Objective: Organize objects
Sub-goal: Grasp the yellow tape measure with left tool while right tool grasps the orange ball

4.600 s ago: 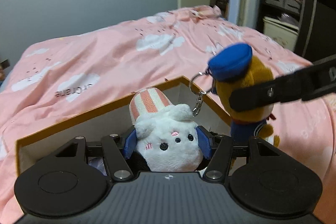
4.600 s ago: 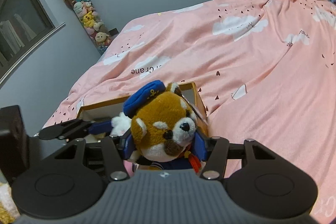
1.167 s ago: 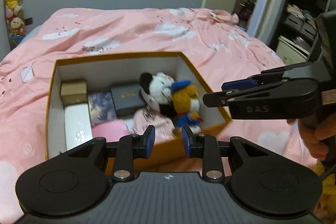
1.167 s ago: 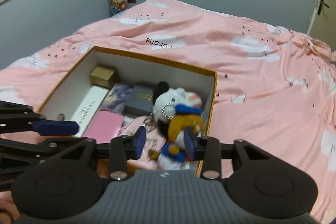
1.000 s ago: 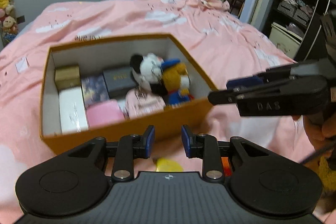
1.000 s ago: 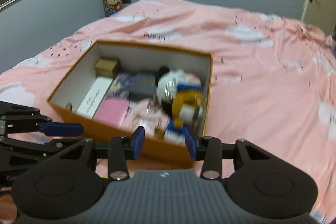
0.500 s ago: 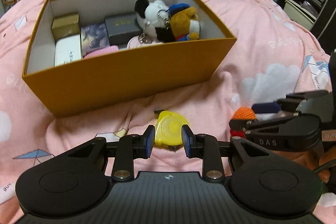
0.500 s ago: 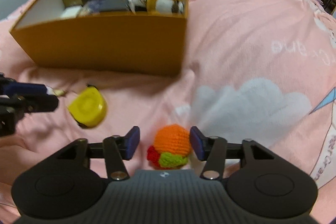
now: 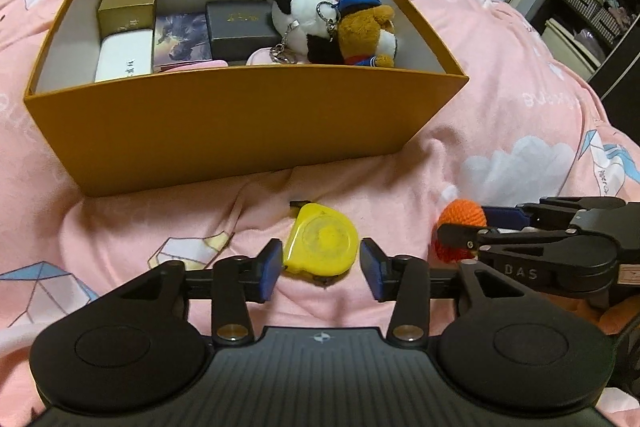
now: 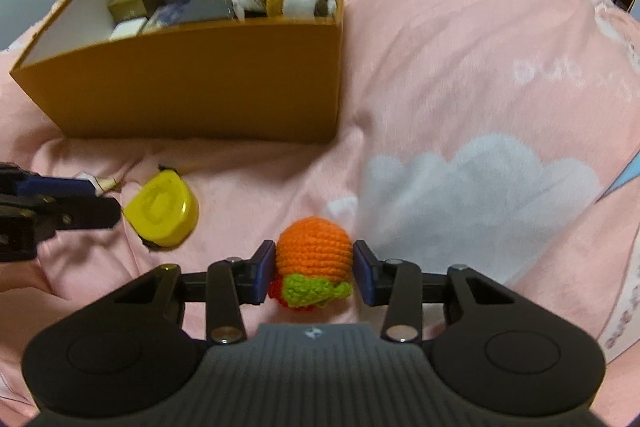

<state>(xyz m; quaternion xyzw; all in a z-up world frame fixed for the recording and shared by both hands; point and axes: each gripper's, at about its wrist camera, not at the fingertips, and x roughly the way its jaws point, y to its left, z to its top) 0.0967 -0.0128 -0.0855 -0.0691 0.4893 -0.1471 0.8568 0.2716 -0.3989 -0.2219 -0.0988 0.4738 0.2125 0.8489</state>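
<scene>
A soft pink quilt with cloud prints covers the bed [image 9: 500, 75]. On it stands a stiff orange cardboard box [image 9: 240, 123], white inside, holding small flat boxes, partly hidden by its front wall, and two plush keychain toys [image 9: 332, 23]. The left tongs [image 9: 320, 263] are spread around a smooth yellow tape measure [image 9: 324, 243] lying on the quilt. The right tongs [image 10: 314, 275] are spread around a knobbly orange crochet ball [image 10: 314, 251] with a green frill; contact is unclear.
</scene>
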